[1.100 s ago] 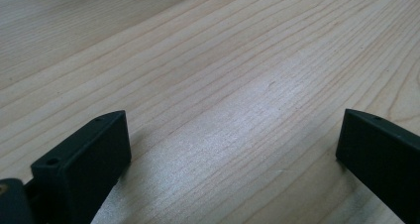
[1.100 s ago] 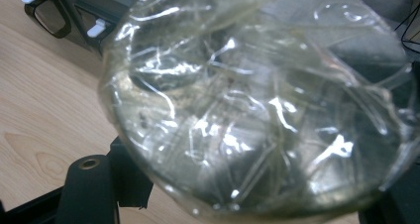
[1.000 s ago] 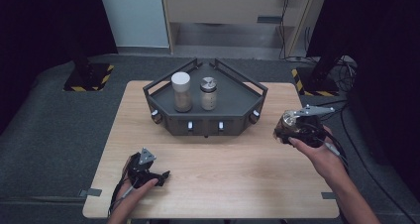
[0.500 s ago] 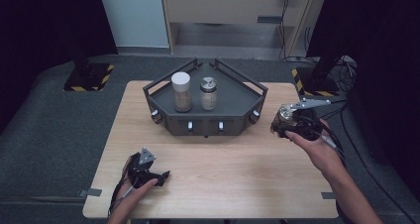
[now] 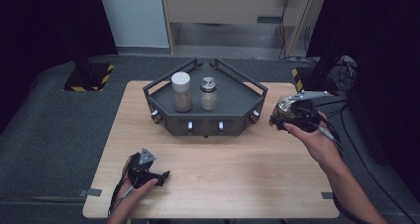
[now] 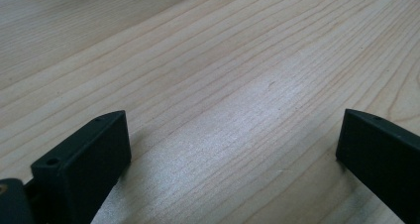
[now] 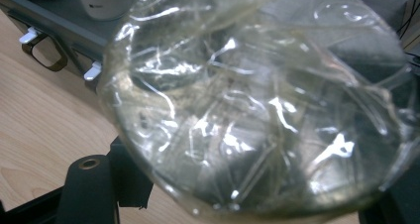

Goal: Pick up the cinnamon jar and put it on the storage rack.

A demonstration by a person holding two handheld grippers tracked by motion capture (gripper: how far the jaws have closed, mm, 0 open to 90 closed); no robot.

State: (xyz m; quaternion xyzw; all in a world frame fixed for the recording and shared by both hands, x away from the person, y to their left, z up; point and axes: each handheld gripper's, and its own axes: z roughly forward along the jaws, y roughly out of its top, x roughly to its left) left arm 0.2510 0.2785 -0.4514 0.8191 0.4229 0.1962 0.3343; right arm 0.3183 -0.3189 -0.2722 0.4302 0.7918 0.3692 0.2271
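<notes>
The clear, crinkled plastic container sits clamped in my right hand-held gripper, its round, glossy face pressed right up against that gripper's camera, with the jaws showing as black blocks at the lower corners on either side of it. From the high view I see that hand-held gripper held above the bench near its right edge, just beside the right corner of the dark grey angular tray. Past the container, up and to the left of my right hand-held gripper, the tray's front wall carries small white latches, and on the tray stand two jars, a white-capped jar and a metal-capped jar, close together and upright. My left hand-held gripper is well apart from all of this, resting low on the bench near its front edge, jaws spread wide with bare wood grain between them.
</notes>
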